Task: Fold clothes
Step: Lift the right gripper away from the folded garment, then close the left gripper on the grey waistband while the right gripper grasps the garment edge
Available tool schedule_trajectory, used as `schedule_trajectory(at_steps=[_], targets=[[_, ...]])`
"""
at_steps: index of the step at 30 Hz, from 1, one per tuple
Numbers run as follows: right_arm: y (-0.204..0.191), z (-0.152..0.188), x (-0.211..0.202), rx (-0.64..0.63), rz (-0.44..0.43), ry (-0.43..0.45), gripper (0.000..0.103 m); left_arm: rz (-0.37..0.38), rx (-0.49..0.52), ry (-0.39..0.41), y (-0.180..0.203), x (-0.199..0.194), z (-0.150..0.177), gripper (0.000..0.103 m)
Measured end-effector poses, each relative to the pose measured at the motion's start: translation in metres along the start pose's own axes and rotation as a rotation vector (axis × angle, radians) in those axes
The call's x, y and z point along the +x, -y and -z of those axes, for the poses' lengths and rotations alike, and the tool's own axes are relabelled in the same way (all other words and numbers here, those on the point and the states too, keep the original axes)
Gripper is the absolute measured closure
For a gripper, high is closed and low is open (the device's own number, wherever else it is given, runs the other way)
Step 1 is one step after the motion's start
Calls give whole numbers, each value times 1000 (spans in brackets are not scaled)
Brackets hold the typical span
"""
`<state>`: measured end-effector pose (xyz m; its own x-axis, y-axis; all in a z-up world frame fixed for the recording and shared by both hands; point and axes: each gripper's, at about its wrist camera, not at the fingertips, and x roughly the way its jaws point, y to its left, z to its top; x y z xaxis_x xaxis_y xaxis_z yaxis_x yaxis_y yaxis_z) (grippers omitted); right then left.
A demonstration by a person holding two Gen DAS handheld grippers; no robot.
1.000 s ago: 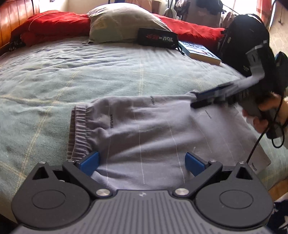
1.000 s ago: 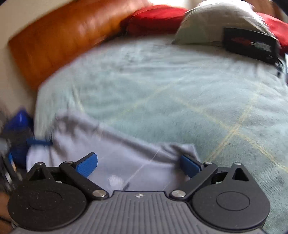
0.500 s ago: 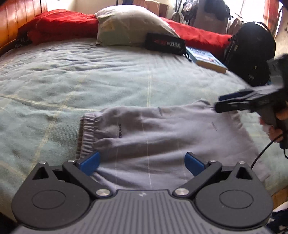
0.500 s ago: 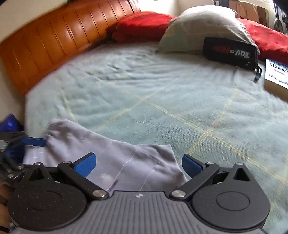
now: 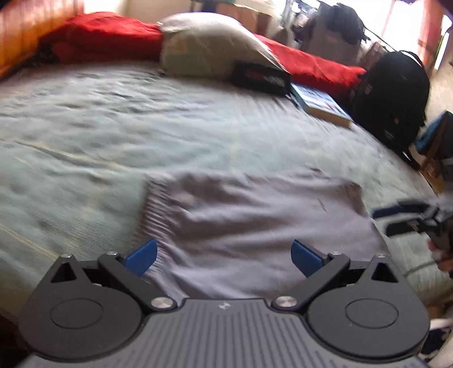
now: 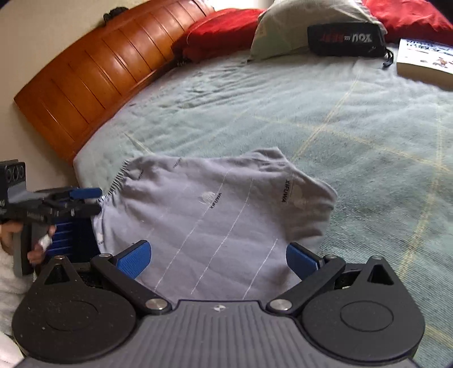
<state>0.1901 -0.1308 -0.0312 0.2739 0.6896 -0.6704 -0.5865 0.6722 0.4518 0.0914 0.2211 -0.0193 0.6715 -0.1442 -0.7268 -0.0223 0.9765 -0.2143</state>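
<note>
the grey garment (image 6: 215, 215) lies flat on the near part of the bed (image 6: 354, 127), soft and light so likely to sag, best pinched at its ribbed left edge and right corner; left gripper (image 5: 223, 256) and right gripper (image 6: 216, 256) both gape empty.

We see a bed (image 6: 354, 136) carrying grey shorts (image 6: 215, 215), a pillow (image 6: 300, 25), black pouch (image 6: 345, 38) and book (image 6: 424, 62).
</note>
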Motion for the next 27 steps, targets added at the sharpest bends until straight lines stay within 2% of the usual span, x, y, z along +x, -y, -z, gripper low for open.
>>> schedule_trajectory(at_steps=[3,6,11,15,22,25,27], targets=[[5,2,-1,27,-16,11,0,-8,-100,-45,-30,3,-10,5],[14,6,-2,68,-20,10,0,77,-234,-124,-59,18,-9,6],[29,12,-1,125,-21,5,0,233,-358,-194,-83,43,-6,6],[35,13,-2,144,-43,9,0,293,-346,-230,-79,64,-11,6],[38,14,-12,180,-71,65,0,359,-328,-238,-73,97,-39,5],[44,11,-17,207,-64,95,0,375,-334,-237,-73,98,-40,5],[49,10,-21,230,-69,111,0,414,-335,-246,-74,93,-34,5]])
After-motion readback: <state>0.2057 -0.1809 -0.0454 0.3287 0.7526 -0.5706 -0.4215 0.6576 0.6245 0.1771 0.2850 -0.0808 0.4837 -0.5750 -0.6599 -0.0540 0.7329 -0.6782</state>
